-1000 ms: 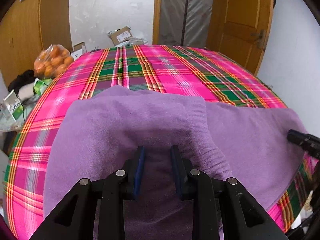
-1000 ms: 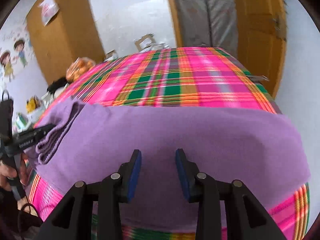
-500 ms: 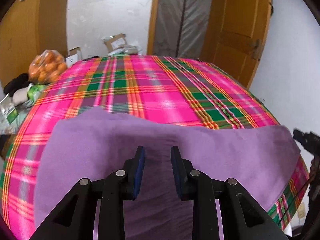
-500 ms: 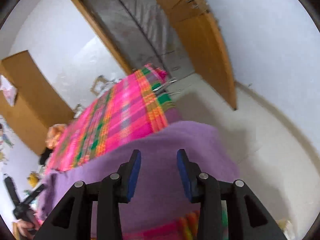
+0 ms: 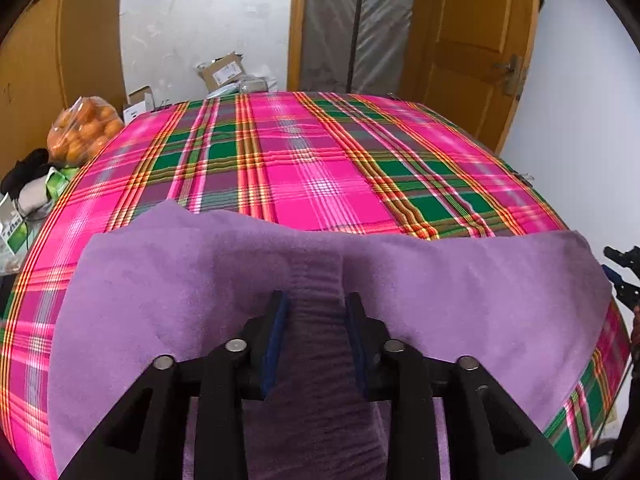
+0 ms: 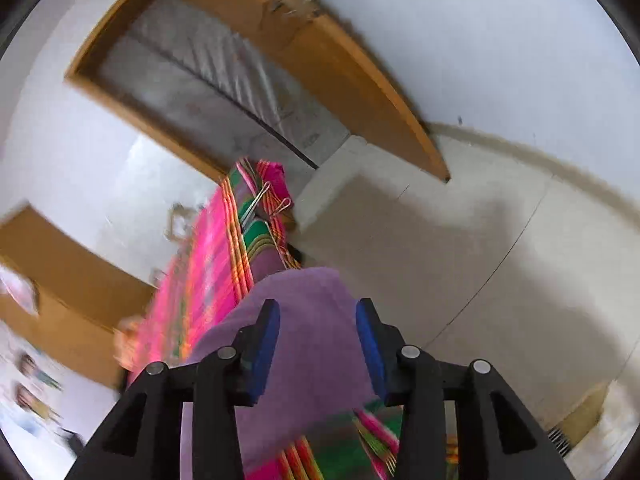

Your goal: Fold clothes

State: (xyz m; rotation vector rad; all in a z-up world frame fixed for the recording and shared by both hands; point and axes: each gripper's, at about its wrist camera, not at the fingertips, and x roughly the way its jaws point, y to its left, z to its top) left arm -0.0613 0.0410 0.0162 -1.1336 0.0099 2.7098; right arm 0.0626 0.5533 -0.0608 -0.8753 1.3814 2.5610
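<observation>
A purple knit garment (image 5: 460, 300) lies spread across the near edge of a table with a pink and green plaid cloth (image 5: 320, 168). My left gripper (image 5: 314, 304) stands open low over the garment, with a ribbed band of the fabric (image 5: 316, 280) between its jaws. My right gripper (image 6: 316, 312) is open and tilted, over the garment's right end (image 6: 304, 344) at the table's right edge. The right gripper also shows at the far right of the left wrist view (image 5: 622, 272).
A bag of oranges (image 5: 84, 128) and boxes sit left of the table. Cardboard boxes (image 5: 224, 72) lie behind it. A wooden door (image 5: 472, 52) stands at back right. Pale floor (image 6: 480, 240) lies beyond the table's right edge.
The folded-over purple layer has dropped and now lies flatter near the front edge. My right gripper has swung right and rolled, so it now looks along the table edge toward floor and door.
</observation>
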